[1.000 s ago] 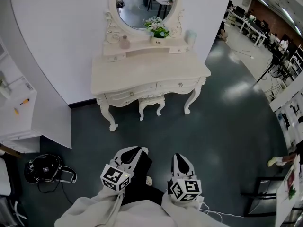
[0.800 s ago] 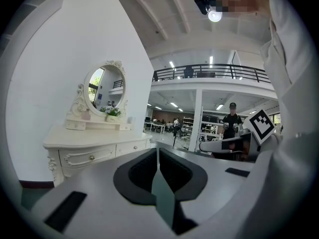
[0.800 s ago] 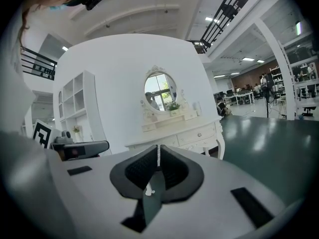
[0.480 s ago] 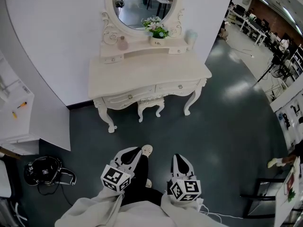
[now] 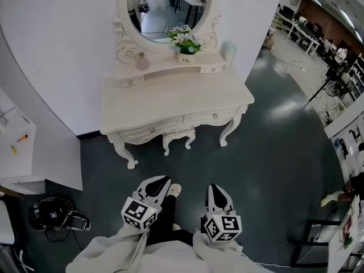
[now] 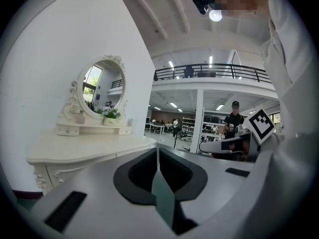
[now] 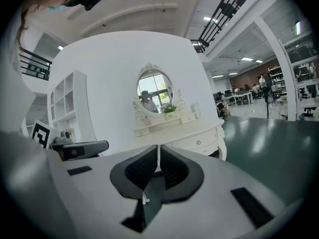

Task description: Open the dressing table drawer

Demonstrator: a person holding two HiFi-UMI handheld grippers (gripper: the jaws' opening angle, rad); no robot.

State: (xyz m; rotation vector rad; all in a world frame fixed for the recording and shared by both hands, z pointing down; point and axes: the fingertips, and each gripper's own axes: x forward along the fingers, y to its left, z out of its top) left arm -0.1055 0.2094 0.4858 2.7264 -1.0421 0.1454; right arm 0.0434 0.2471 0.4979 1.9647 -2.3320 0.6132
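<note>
1. Head view, looking steeply down: the cream bench (image 5: 176,95), a dressing table with a round mirror, stands against the white wall at top centre. Both grippers sit at the bottom, well apart from it, with bare dark floor between.
2. My left gripper (image 5: 161,181) points up the picture toward the bench. In the left gripper view its fingers (image 6: 139,171) are pressed together with nothing between them.
3. The left drawer (image 5: 153,131) is in the bench's front apron, almost straight ahead of the left gripper. Its small knob faces me.
4. The right drawer (image 5: 213,117) sits beside it in the same apron and is also fully shut. The two fronts run side to side across the picture, rising slightly toward the right, so I judge that either one pulls out toward me.
5. My right gripper (image 5: 216,189) lies directly below the right drawer. Its fingers (image 7: 174,171) are likewise together and hold nothing. The right gripper view shows that drawer's knob ahead and to the right of the fingertips.
6. My judgement: each gripper lines up with its own drawer and neither is clearly nearer. The task does not say which drawer. Either way, the fingers must part before they can take a knob.
</note>
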